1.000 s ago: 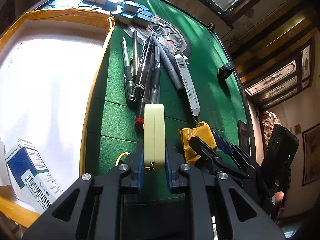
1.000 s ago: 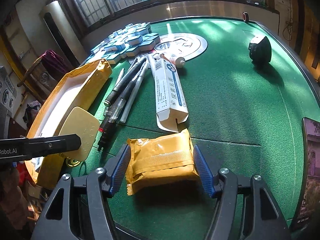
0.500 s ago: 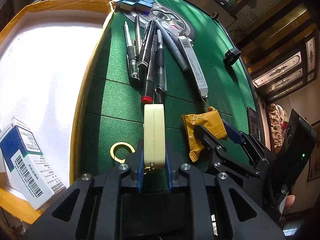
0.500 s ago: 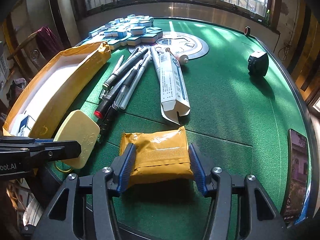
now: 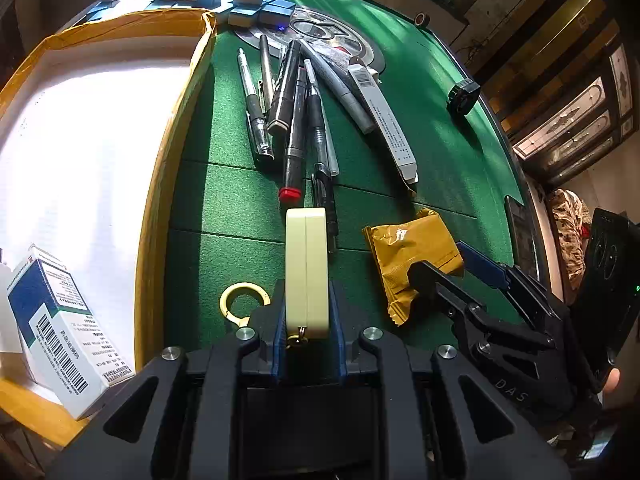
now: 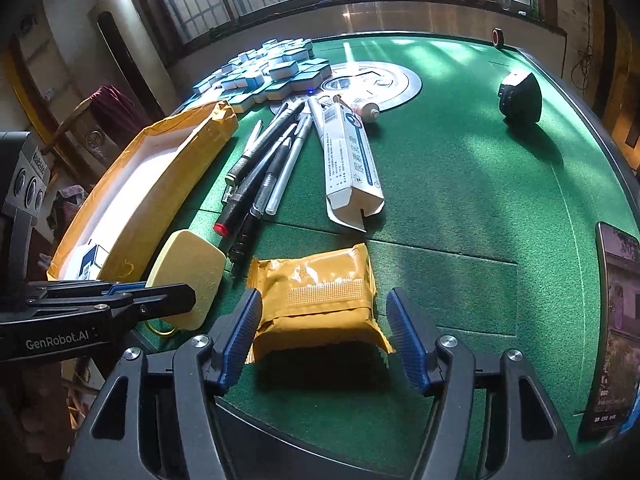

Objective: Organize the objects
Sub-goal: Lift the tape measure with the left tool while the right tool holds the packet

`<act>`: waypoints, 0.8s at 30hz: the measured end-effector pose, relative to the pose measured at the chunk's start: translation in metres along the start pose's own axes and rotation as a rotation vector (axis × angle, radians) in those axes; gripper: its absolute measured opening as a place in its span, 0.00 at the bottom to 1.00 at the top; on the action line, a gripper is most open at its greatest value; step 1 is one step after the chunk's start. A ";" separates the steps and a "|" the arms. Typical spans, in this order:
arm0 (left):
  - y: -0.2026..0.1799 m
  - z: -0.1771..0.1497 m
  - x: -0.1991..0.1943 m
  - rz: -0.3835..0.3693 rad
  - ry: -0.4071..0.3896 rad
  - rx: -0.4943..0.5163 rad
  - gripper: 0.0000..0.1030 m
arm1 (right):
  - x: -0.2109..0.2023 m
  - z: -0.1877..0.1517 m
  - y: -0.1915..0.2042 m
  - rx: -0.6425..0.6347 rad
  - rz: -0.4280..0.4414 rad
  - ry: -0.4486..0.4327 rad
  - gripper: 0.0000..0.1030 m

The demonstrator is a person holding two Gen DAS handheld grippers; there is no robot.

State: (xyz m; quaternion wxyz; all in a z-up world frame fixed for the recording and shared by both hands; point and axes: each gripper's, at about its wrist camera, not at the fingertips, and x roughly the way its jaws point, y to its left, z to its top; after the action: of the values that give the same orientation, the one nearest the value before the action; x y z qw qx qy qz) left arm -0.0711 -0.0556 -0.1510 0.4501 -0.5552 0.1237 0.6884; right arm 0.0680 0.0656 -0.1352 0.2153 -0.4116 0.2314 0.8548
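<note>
My left gripper (image 5: 306, 312) is shut on a flat pale-yellow case (image 5: 306, 264), held on edge just above the green felt. A yellow key ring (image 5: 244, 300) dangles from the case beside the left finger. From the right wrist view the case (image 6: 188, 276) shows its broad face. A crinkled yellow snack packet (image 6: 316, 276) lies on the felt between the blue pads of my right gripper (image 6: 324, 304). Those jaws are opening, and a gap shows beside the right pad. The left wrist view also catches the packet (image 5: 408, 248) and my right gripper (image 5: 448, 266).
A yellow-walled box (image 5: 176, 120) with a white floor stands at the left and holds a blue-and-white carton (image 5: 60, 320). Several pens (image 5: 292, 120) and a long white tube carton (image 6: 352, 160) lie ahead. Further off are mahjong tiles (image 6: 276, 68), a black device (image 6: 520, 96) and a phone (image 6: 620, 320).
The right jaws squeezed in against the yellow packet half a second ago and have widened again. The left gripper keeps its hold on the pale-yellow case, with only a slight roll.
</note>
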 end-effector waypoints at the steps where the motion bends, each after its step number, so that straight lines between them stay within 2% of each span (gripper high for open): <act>1: 0.001 0.000 0.000 -0.004 -0.002 -0.009 0.16 | -0.001 -0.003 0.000 0.003 0.002 0.006 0.58; 6: 0.004 -0.002 0.001 -0.014 0.008 -0.032 0.16 | -0.022 -0.015 0.022 -0.116 0.118 -0.001 0.57; 9: 0.006 -0.003 -0.002 -0.017 0.011 -0.035 0.16 | -0.035 -0.007 0.023 -0.127 0.098 -0.073 0.57; 11: 0.006 -0.003 -0.003 -0.012 0.009 -0.035 0.16 | -0.031 0.005 0.016 -0.103 0.073 -0.090 0.57; 17: 0.002 -0.001 0.000 0.017 0.007 -0.009 0.18 | 0.010 0.013 0.016 -0.153 0.009 -0.026 0.58; 21: -0.004 0.002 0.001 0.042 -0.002 0.034 0.27 | 0.018 0.007 0.021 -0.170 0.007 -0.009 0.57; 24: -0.008 0.006 0.003 0.062 -0.009 0.059 0.29 | 0.019 0.005 0.020 -0.166 -0.008 -0.005 0.56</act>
State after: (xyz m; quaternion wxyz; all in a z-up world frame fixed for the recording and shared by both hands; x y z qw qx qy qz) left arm -0.0685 -0.0459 -0.1488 0.4454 -0.5346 0.1591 0.7004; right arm 0.0429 0.0560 -0.1432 0.1846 -0.4268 0.1575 0.8712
